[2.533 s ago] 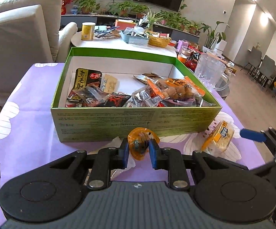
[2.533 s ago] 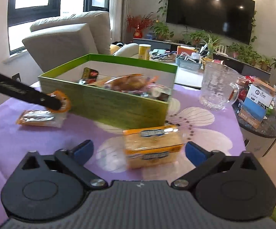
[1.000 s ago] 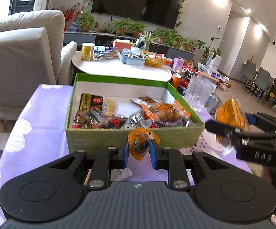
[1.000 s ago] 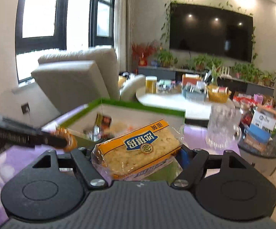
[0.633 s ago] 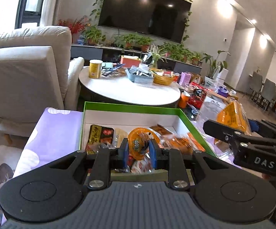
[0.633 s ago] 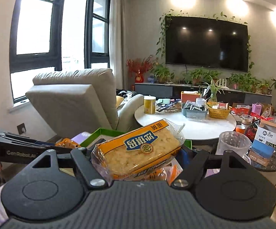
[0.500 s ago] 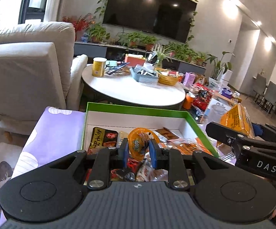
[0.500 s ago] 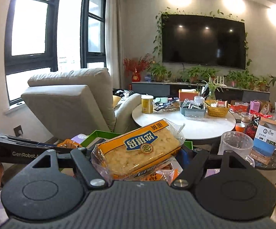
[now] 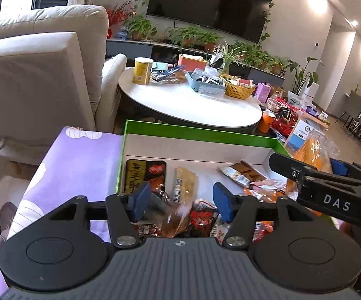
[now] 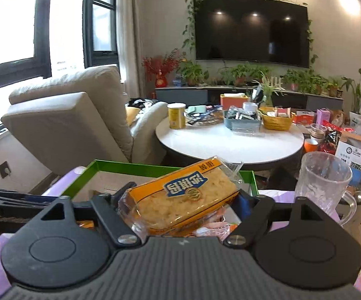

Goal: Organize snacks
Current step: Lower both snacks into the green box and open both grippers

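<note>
above the green box (image 9: 200, 135), my left hand-held gripper (image 9: 180, 200) is standing wide open with nothing between its blue pads (image 9: 140, 197). half a second ago those pads were pinching the small orange snack; now they are spread apart and a blurred orange packet (image 9: 178, 217) is showing just below them, over the pile of wrappers in the box. i am reading that as the orange snack dropping or having just landed among the others, though the blur is keeping me from telling whether it is resting yet. so 1 more snack is counting as put away, and my left side is free for the next pick.

my right hand-held gripper (image 10: 180, 202) is gripping the yellow cracker pack (image 10: 180, 200), closed on its 2 ends, and holding it tilted above the near right part of the box. in the left view that pack (image 9: 312, 155) is hanging over the right rim. it is not released yet, so that drop is the step i am judging to come next.

compared with 2.5 seconds ago, both snacks were down on the purple tabletop (image 9: 80, 155) in front of the box, the orange one between closed left pads and the cracker pack lying between open right ones; both have since been lifted over the box. the glass mug (image 10: 322, 187) is standing beside the box on the right.
</note>
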Demonstrator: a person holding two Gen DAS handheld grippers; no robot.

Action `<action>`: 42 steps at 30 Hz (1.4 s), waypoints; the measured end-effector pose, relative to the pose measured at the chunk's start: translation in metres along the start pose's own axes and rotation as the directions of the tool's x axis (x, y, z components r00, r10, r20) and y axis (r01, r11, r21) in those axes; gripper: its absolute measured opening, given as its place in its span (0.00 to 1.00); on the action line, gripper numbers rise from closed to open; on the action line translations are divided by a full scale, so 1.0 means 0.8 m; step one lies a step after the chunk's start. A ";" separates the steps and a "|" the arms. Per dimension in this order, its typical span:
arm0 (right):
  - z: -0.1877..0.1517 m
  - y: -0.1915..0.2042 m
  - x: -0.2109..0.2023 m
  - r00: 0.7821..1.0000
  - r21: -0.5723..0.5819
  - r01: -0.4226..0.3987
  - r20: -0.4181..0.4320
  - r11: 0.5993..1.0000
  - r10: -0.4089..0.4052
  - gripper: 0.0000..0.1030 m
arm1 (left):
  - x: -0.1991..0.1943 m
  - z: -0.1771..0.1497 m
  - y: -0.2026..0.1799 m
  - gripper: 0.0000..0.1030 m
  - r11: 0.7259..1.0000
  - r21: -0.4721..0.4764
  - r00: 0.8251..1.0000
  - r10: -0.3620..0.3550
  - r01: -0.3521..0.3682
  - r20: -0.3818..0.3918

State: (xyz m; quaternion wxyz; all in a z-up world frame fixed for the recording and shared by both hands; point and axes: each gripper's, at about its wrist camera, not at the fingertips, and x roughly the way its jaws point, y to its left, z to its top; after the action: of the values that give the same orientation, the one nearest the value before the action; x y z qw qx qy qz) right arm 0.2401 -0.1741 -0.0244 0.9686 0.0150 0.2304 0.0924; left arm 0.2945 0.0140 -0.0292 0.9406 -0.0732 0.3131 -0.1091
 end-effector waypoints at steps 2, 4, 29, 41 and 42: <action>-0.005 0.001 -0.001 0.999 0.009 0.040 0.032 0.999 -0.040 0.76 | -0.002 -0.002 0.004 0.52 1.000 0.008 1.000 0.005 -0.005 -0.007; -0.008 0.001 -0.007 0.996 0.011 0.055 0.065 0.998 -0.056 0.76 | -0.008 -0.003 0.012 0.52 1.000 0.005 1.000 0.008 -0.008 -0.005; -0.042 0.013 -0.102 1.000 -0.112 -0.008 0.013 0.994 0.010 0.76 | -0.066 -0.114 0.048 0.54 0.999 -0.050 0.983 -0.006 -0.003 -0.184; -0.066 -0.010 -0.109 0.996 -0.090 0.073 -0.044 0.993 -0.077 0.76 | -0.040 -0.131 -0.054 0.57 0.967 0.135 0.957 -0.181 0.215 -0.225; -0.066 -0.014 -0.108 0.995 -0.081 0.082 -0.052 0.993 -0.086 0.76 | -0.042 -0.130 -0.053 0.57 0.967 0.127 0.956 -0.188 0.220 -0.226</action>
State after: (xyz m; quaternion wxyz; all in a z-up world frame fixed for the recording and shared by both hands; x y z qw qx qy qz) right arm 0.1424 -0.2021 -0.0344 0.9647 -0.0354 0.2538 0.0610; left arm 0.1982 -0.0253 -0.0837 0.8883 -0.0219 0.3931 -0.2364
